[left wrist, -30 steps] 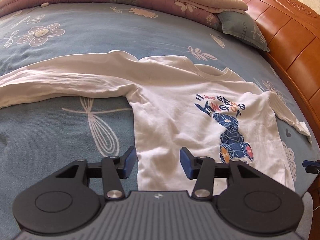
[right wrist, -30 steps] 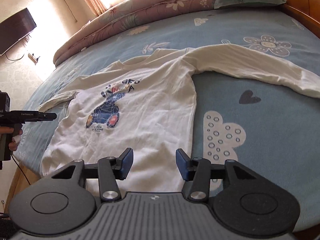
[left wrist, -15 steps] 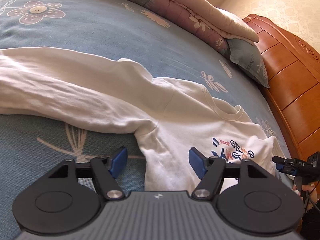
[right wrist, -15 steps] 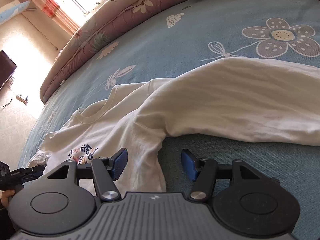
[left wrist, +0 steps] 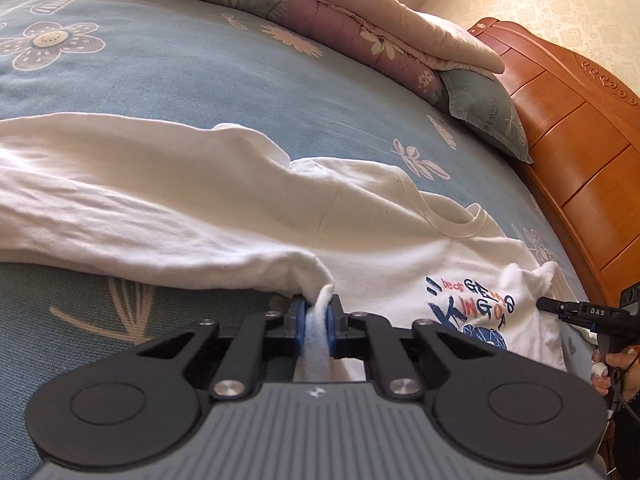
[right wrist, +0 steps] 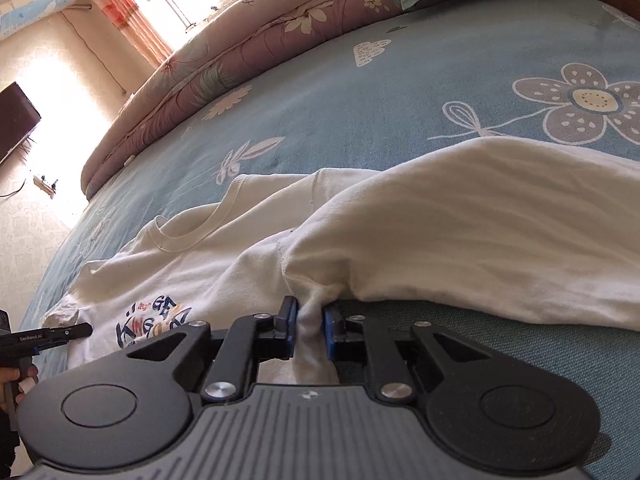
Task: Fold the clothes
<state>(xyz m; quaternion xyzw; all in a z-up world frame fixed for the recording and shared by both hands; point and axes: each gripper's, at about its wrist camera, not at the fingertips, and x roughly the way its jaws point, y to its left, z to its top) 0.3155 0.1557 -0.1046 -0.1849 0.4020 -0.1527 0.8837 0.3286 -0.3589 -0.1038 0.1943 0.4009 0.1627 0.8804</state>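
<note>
Both my claws, left (left wrist: pixel 316 322) and right (right wrist: pixel 308 330), have just closed, pinching underarm folds of the soft, light, floppy white long-sleeved cotton shirt (left wrist: pixel 392 264), a sound hold.

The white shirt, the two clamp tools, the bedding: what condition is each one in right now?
White shirt: spread face-up on the bed, sleeves out sideways, fabric bunched at both armpits.
Left gripper: jaws have just closed, pinching shirt fabric under one sleeve.
Right gripper: jaws have just closed, pinching shirt fabric under the other sleeve.
Quilt: folded in a long roll along the far edge.
Pillow: leaning against the headboard.
</note>
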